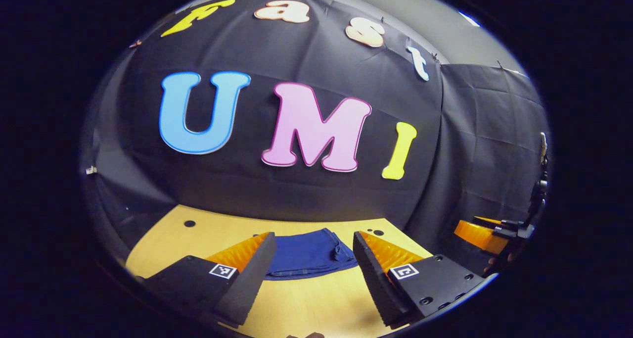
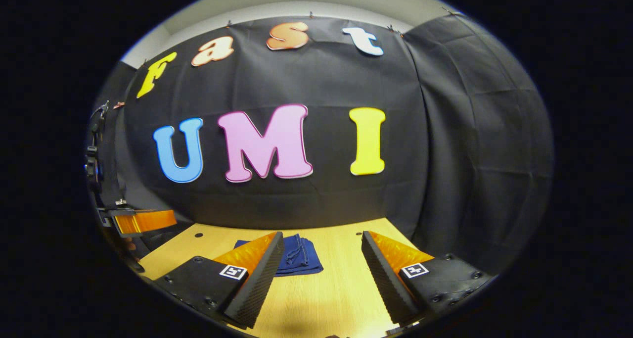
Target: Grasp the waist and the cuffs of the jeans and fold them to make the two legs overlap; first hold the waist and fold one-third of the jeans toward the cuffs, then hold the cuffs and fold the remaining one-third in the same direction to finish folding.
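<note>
Folded dark blue jeans lie in a compact bundle on the wooden table, toward its far side. In the left gripper view my left gripper stands open above the table, nearer than the jeans, nothing between its fingers. The right gripper appears at the right edge there, orange and black. In the right gripper view the jeans lie left of centre, partly behind the left finger. My right gripper is open and apart from the jeans. The left gripper shows at the left edge.
The table runs back to the black cloth wall, which also closes the right side. Small dark holes dot the tabletop near its far edge. A dark stand with clamps rises at the left.
</note>
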A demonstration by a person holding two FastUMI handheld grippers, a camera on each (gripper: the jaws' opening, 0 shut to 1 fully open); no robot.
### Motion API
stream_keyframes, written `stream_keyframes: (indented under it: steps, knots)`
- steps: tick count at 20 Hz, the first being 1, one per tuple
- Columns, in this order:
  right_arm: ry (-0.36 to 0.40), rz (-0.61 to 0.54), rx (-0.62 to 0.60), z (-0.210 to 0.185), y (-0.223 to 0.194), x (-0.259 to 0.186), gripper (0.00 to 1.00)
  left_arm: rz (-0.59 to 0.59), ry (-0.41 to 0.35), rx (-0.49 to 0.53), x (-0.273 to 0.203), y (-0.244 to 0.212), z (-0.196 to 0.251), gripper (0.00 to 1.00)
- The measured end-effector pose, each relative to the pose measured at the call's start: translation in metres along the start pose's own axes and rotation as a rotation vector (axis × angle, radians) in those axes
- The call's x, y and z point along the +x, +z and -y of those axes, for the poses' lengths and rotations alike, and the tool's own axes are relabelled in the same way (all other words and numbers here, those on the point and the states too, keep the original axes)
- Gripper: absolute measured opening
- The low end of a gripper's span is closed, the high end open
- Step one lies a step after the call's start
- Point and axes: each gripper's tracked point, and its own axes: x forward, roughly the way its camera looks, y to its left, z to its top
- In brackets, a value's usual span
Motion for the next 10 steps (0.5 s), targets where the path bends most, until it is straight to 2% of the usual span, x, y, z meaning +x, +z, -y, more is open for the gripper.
stream_keyframes:
  steps: [3, 6, 7, 10]
  knots:
    - [0.02, 0.06, -0.04, -0.019, 0.028, -0.034, 0.96, 0.057, 0.052, 0.042, -0.058, 0.019, -0.015, 0.96]
    - [0.041, 0.08, -0.05, -0.037, 0.041, -0.065, 1.0, 0.07, 0.084, 0.041, -0.107, 0.021, -0.02, 0.96]
    - [0.043, 0.082, -0.053, -0.041, 0.043, -0.074, 0.96, 0.071, 0.094, 0.037, -0.119, 0.019, -0.021, 0.96]
    - [0.052, 0.066, -0.047, -0.053, 0.034, -0.099, 0.96, 0.079, 0.134, 0.038, -0.144, 0.012, -0.025, 0.96]
